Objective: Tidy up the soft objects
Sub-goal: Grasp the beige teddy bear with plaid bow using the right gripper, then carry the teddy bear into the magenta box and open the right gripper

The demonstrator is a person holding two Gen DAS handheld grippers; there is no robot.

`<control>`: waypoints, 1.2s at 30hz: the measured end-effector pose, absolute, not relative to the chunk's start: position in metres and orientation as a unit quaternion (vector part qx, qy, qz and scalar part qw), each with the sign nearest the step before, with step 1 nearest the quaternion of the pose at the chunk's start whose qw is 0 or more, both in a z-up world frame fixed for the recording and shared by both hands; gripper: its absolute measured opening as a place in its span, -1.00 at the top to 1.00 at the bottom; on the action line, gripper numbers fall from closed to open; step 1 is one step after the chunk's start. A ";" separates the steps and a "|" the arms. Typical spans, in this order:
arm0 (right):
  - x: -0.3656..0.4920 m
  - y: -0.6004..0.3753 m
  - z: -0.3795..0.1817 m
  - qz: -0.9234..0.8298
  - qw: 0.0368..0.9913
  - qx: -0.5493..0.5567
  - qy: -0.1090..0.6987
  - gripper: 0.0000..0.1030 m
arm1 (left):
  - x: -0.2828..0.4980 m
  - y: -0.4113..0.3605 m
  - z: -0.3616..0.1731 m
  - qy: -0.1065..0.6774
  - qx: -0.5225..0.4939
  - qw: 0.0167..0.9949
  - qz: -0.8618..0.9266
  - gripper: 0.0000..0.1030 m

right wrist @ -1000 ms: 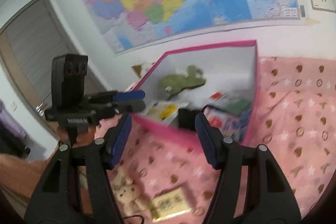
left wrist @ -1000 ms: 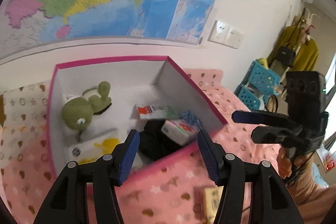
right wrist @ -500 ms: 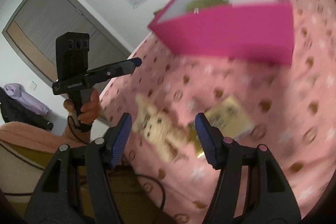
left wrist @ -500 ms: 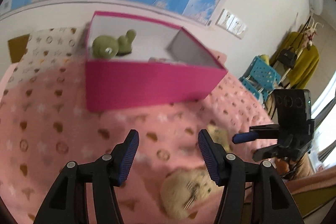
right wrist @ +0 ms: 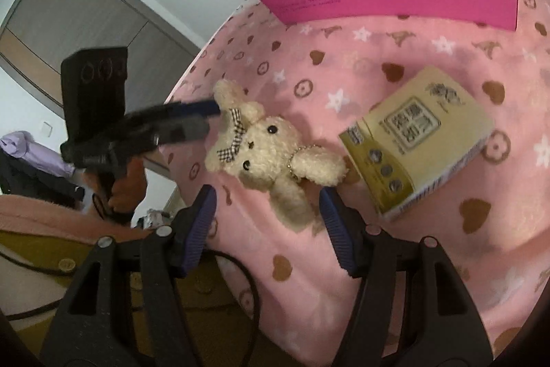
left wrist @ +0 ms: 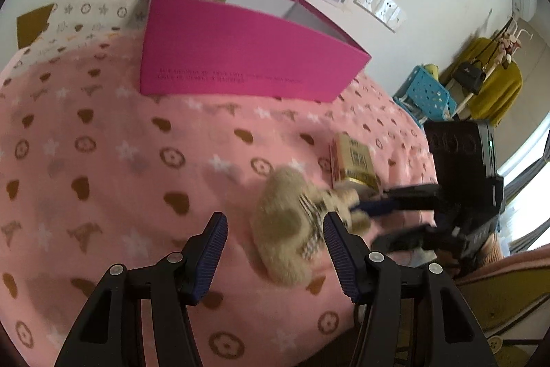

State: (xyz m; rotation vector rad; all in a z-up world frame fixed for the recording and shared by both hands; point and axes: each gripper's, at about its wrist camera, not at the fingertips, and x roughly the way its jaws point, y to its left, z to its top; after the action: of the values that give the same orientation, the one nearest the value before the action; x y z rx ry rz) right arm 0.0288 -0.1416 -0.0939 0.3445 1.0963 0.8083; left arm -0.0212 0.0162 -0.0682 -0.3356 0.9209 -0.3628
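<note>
Two sets of tongs are out over the bed, and everything sits on the pink blanket [left wrist: 103, 167] with its hearts and stars. Biggest thing on it is the magenta box [left wrist: 240, 57], standing open-topped at the far side by the wall, a bit of something green peeking above its rim. Next down in size, the yellow tissue pack [right wrist: 419, 140] lies flat on the blanket, just beside the toy, between it and the box. Then the cream plush bunny [right wrist: 268, 147], on its back near the blanket's near edge, checked bow on one ear, arms spread.

My right tongs [right wrist: 266, 226] hang just above the bunny's legs, both blue pads apart, one on either side and neither pressing on the fur, so nothing is gripped. My left tongs [left wrist: 275, 250] come in from the other side, also spread, with the bunny's head partly between the pads; I can't make out any contact there, and the toy is blurred in that view. In the right-hand view one left finger tip sits right at the bunny's ear.
</note>
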 end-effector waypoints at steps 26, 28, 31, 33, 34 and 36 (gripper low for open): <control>0.037 -0.123 -0.076 0.346 0.809 0.126 0.458 0.32 | -0.019 0.013 -0.083 0.461 -0.198 0.841 -0.202 0.16; 0.037 -0.122 -0.071 0.347 0.813 0.120 0.452 0.32 | -0.019 0.013 -0.079 0.455 -0.198 0.845 -0.202 0.16; 0.037 -0.121 -0.061 0.349 0.820 0.110 0.440 0.32 | -0.020 0.014 -0.071 0.442 -0.197 0.851 -0.205 0.16; 0.038 -0.122 -0.055 0.351 0.824 0.106 0.433 0.32 | -0.019 0.015 -0.065 0.434 -0.196 0.855 -0.204 0.16; 0.040 -0.122 -0.051 0.353 0.826 0.104 0.428 0.32 | -0.018 0.015 -0.062 0.431 -0.194 0.857 -0.203 0.16; 0.043 -0.123 -0.046 0.355 0.828 0.103 0.421 0.32 | -0.016 0.016 -0.054 0.422 -0.189 0.863 -0.202 0.16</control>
State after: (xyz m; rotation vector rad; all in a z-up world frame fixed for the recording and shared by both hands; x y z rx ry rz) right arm 0.0432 -0.1234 -0.0458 0.2190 0.8943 0.7537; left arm -0.0164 0.0157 -0.0535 -0.3969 0.8842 -0.4229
